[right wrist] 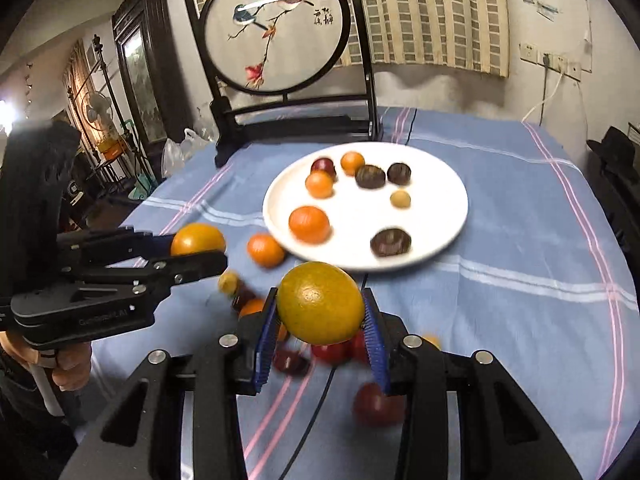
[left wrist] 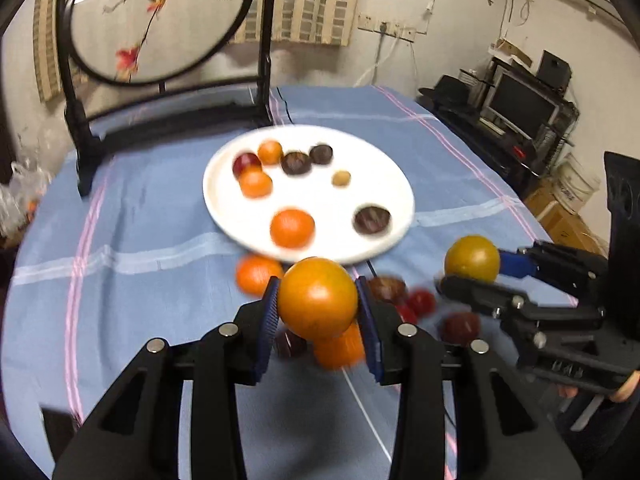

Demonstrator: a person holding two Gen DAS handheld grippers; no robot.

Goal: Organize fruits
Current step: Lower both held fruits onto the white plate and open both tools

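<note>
Oranges fill both tools: the left gripper [left wrist: 318, 312] pinches an orange [left wrist: 317, 298] across its middle, and the right gripper [right wrist: 320, 320] clamps a yellower orange [right wrist: 320, 308] likewise, both held above the loose fruit [right wrist: 376, 404] on the blue cloth [right wrist: 500, 300]. They look firm, smooth and rollable, best squeezed at the widest girth. Farther off, the white plate [right wrist: 448, 216] holds three small oranges, dark plums and a pale little fruit.

An orange fruit [left wrist: 317, 298] and a yellow-green fruit [right wrist: 320, 308] are held off the bench, while seven small orange, dark and tan fruits are spread over the white plate [right wrist: 440, 208], loose fruits lying at its 6 o'clock.
</note>
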